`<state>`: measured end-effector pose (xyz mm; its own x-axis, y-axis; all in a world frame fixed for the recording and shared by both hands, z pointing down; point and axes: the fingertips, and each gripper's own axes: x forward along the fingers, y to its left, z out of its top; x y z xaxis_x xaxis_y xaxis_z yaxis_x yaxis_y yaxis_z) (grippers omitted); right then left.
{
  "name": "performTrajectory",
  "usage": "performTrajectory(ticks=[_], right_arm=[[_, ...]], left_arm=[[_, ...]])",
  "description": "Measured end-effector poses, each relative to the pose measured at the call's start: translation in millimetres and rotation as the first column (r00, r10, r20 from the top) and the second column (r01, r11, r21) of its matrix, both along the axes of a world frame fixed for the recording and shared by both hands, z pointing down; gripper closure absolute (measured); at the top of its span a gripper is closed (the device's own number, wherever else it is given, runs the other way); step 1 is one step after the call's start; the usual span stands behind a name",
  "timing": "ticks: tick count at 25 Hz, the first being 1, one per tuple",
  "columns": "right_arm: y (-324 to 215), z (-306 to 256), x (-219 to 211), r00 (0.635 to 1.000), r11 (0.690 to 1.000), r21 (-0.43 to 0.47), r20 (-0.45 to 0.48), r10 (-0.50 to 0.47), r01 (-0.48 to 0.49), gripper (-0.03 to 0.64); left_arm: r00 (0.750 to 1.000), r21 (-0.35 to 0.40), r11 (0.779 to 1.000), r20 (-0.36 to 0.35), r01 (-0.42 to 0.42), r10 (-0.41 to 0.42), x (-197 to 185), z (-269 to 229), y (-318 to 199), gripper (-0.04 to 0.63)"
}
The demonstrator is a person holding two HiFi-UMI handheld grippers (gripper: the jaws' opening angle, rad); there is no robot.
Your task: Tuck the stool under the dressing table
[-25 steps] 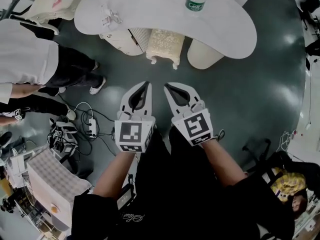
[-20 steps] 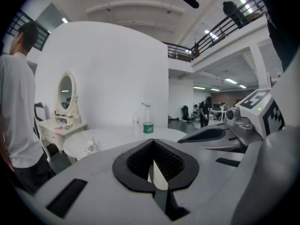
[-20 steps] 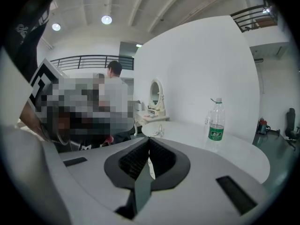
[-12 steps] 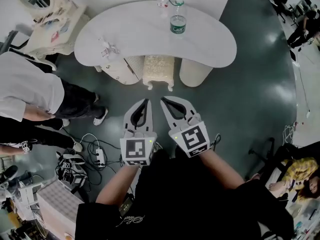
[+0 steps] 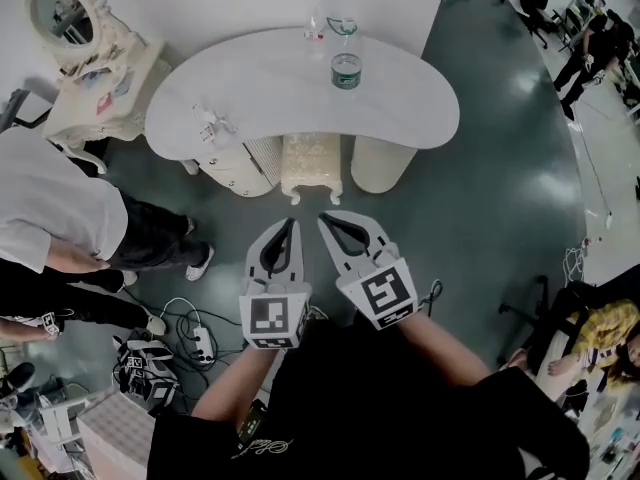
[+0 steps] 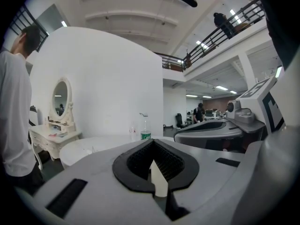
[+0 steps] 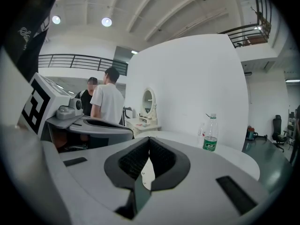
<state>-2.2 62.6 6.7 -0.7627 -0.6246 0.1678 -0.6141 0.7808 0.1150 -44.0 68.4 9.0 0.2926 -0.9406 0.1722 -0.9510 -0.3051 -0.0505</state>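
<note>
The stool [image 5: 312, 164] is partly hidden beneath the dressing table [image 5: 262, 90]; the left edge crops a bystander [image 5: 42, 213].

Bare floor [image 5: 490, 198] lies open in front of the desk [image 5: 400, 108] and spreads wide to the right. The stool [image 5: 312, 163] fills the gap between the left pedestal [image 5: 235, 168] and the right pedestal [image 5: 380, 163]. On the left, a standing person [image 5: 60, 218] and tangled cables [image 5: 185, 313] crowd the floor. A bottle [image 5: 345, 63] stands on the desk near its far edge.
</note>
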Motion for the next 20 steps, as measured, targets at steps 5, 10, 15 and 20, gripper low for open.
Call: performTrajectory(ticks=[5, 10, 15, 20], right_arm=[[5, -4, 1, 1.0, 1.0, -0.013, 0.016, 0.025, -0.025, 0.611], [8, -2, 1, 1.0, 1.0, -0.002, 0.005, 0.03, -0.03, 0.611], [16, 1, -4, 0.999, 0.999, -0.021, 0.015, 0.03, -0.029, 0.611], [18, 1, -1, 1.0, 1.0, -0.011, 0.009, 0.028, -0.028, 0.611]], left_arm=[[1.0, -0.004, 1.0, -0.007, -0.017, 0.017, 4, 1, 5, 0.591], [1.0, 0.001, 1.0, -0.009, -0.021, 0.021, 6, 2, 8, 0.591], [1.0, 0.006, 1.0, -0.006, -0.001, 0.001, -1, 1, 11, 0.591], [1.0, 0.015, 1.0, -0.014, 0.008, -0.008, 1, 1, 14, 0.591]])
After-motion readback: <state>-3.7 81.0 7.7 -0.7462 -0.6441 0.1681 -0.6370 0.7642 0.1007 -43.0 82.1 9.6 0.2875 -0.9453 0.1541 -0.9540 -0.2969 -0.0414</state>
